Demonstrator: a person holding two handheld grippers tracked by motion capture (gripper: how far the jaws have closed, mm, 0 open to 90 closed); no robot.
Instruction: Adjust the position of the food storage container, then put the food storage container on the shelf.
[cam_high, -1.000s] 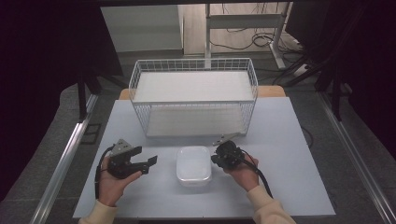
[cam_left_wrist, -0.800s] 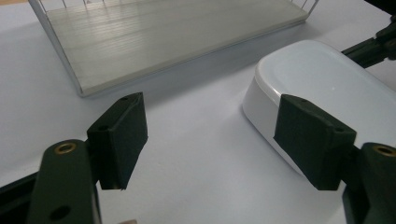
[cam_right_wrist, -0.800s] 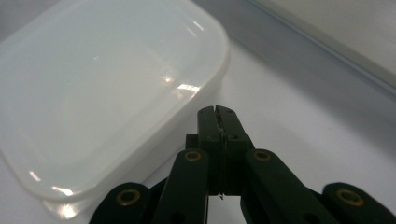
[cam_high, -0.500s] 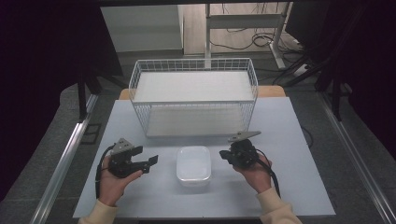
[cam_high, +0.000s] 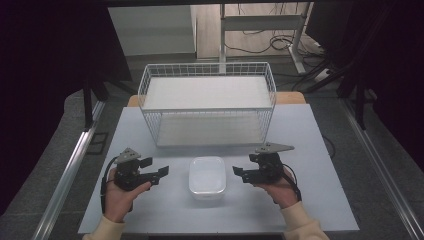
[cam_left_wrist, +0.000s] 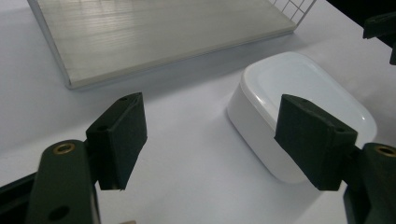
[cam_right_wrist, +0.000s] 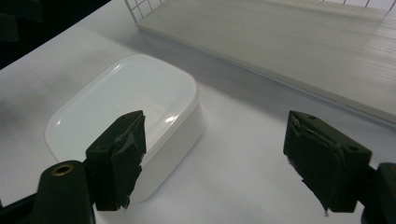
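A white lidded box with rounded corners lies on the table between my two grippers. My left gripper stands open a short way to its left, with nothing between the jaws. In the left gripper view my left gripper looks at the box just beyond its right jaw. My right gripper is open to the right of the box and apart from it. Its jaws have just been opening and nothing is between them. The right gripper view has my right gripper with the box behind its left jaw.
A white wire basket with two pale shelf boards stands at the back of the grey-white table. Dark floor and a metal rail lie left of the table.
My right gripper has drawn back to the right, away from the box's edge, and a little up, and its jaws stand wider. The box and the left gripper have stayed put.
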